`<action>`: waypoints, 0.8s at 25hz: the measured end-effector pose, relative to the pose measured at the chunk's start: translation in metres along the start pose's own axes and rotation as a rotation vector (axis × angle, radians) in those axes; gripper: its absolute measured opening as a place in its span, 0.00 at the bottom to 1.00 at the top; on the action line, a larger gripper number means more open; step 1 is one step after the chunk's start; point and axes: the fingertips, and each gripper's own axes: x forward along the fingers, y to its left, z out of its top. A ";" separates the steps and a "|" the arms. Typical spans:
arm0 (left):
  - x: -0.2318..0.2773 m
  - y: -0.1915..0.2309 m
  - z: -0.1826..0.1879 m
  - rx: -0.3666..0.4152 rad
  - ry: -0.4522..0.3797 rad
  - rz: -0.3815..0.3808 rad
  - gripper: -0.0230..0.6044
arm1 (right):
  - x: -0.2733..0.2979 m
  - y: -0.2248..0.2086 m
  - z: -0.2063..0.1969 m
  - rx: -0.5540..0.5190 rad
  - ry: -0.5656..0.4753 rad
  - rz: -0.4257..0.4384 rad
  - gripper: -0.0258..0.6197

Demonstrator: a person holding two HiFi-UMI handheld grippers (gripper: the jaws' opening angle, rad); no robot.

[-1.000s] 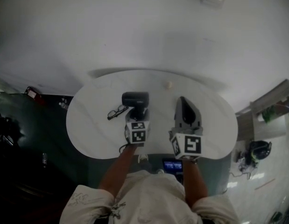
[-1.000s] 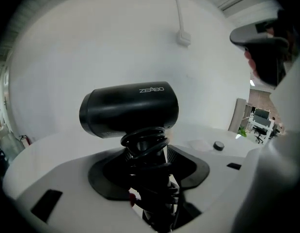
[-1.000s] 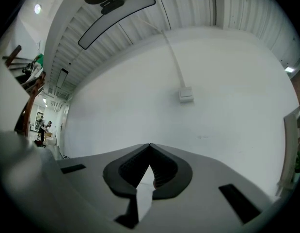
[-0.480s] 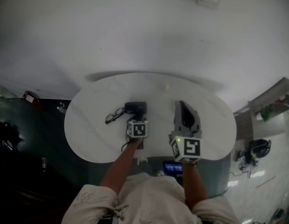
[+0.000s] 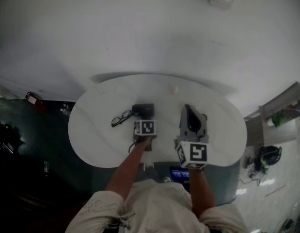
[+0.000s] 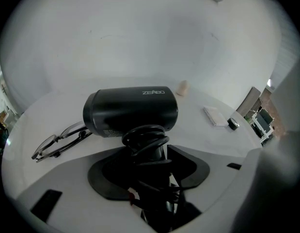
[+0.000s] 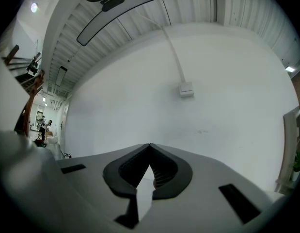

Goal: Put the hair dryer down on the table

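Note:
A black hair dryer (image 5: pixel 143 109) with its cord wound round the handle is held low over the white oval table (image 5: pixel 91 130). My left gripper (image 5: pixel 143 119) is shut on that handle. In the left gripper view the dryer's barrel (image 6: pixel 130 111) lies crosswise just beyond the jaws, and the wrapped handle fills my left gripper (image 6: pixel 150 154). Whether the dryer touches the tabletop I cannot tell. My right gripper (image 5: pixel 189 109) hovers to the right, shut and empty. In the right gripper view the right gripper (image 7: pixel 150 147) has its tips meeting and points at the white wall.
A pair of glasses (image 5: pixel 121 117) lies just left of the dryer, glasses (image 6: pixel 60 137) close to its barrel. A small beige object (image 5: pixel 174 88) sits at the table's far edge. A flat white item (image 6: pixel 215 115) and a small black piece (image 6: pixel 232 124) lie to the right.
My left gripper has come down toward the table with the hair dryer in it, so the dryer looks smaller and lower. The right gripper has stayed where it was.

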 end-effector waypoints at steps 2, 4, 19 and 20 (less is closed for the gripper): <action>-0.001 0.001 0.000 0.003 -0.004 0.002 0.40 | -0.001 0.001 0.000 -0.002 0.002 -0.002 0.04; -0.001 0.001 0.001 0.004 -0.013 -0.006 0.41 | -0.002 0.002 0.000 -0.003 0.002 -0.004 0.04; -0.017 -0.002 0.020 -0.018 -0.099 -0.024 0.53 | -0.004 -0.007 0.004 -0.013 -0.009 -0.013 0.04; -0.023 -0.002 0.025 -0.007 -0.123 -0.012 0.54 | -0.004 -0.007 0.004 -0.014 -0.010 -0.014 0.04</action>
